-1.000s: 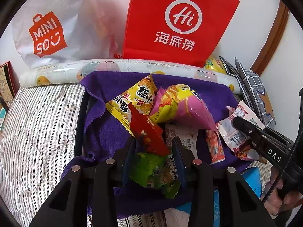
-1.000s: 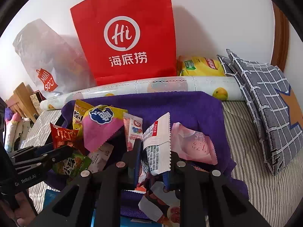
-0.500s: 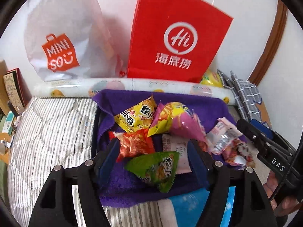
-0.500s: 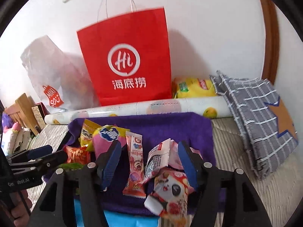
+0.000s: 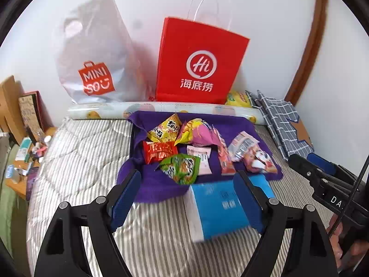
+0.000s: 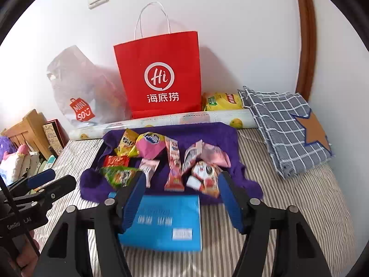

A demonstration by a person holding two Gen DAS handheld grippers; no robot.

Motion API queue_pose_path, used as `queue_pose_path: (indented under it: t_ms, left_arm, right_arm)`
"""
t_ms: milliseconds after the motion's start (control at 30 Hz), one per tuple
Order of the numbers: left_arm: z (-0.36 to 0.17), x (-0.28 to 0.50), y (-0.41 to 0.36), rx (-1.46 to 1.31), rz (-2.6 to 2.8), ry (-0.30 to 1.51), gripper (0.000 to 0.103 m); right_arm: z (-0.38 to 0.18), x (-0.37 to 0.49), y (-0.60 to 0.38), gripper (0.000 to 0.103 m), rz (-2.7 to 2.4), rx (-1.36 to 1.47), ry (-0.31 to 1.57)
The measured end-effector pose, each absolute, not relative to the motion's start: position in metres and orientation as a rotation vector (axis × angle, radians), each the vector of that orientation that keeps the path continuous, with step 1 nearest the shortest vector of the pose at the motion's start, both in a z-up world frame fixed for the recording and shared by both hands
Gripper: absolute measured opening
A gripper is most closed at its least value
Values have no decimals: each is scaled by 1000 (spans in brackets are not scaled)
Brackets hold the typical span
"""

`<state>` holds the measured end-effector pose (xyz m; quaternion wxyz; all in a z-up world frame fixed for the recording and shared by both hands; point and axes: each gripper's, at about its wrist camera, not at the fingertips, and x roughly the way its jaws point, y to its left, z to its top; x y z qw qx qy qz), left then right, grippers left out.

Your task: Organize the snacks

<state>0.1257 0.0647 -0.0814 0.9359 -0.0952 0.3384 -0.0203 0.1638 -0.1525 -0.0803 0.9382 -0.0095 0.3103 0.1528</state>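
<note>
snack packets [image 5: 180,147] lie loose in a cluster on purple towel [image 5: 150,187] on the bed: yellow, pink, red, green [image 6: 118,175], panda-print [image 6: 205,175].

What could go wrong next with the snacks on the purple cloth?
1. The snack packets overlap on the purple towel, so closing tongs might catch two at once.
2. The panda packet lies at the towel's front edge, beside the blue box, and could slide off.
3. Both tongs, left and right, are opening side by side and could collide.

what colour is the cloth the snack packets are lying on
Deep purple, a plain fuzzy cloth with no pattern; the right wrist view shows it best.
</note>
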Motion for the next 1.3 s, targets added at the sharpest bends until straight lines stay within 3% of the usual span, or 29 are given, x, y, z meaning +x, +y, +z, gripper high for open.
queue_pose_path:
  t_ms: [333, 467, 667, 700, 1300]
  left_arm:
    - [-61, 52, 46, -191, -68, 664, 90]
    - [-49, 26, 36, -161, -63, 628, 98]
    - [-40, -1, 19, -86, 14, 586, 103]
    - [-41, -2, 17, -85, 15, 589, 103]
    - [-32, -16, 11, -101, 3, 561, 103]
  right_arm:
    - [-63, 95, -180, 68, 249, 6, 636]
    - [-54, 74, -193, 69, 258, 66, 648]
    - [-39, 37, -200, 97, 226, 22, 522]
    - [-38, 34, -201, 98, 225, 19, 516]
    - [-34, 21, -215, 99, 166, 26, 506]
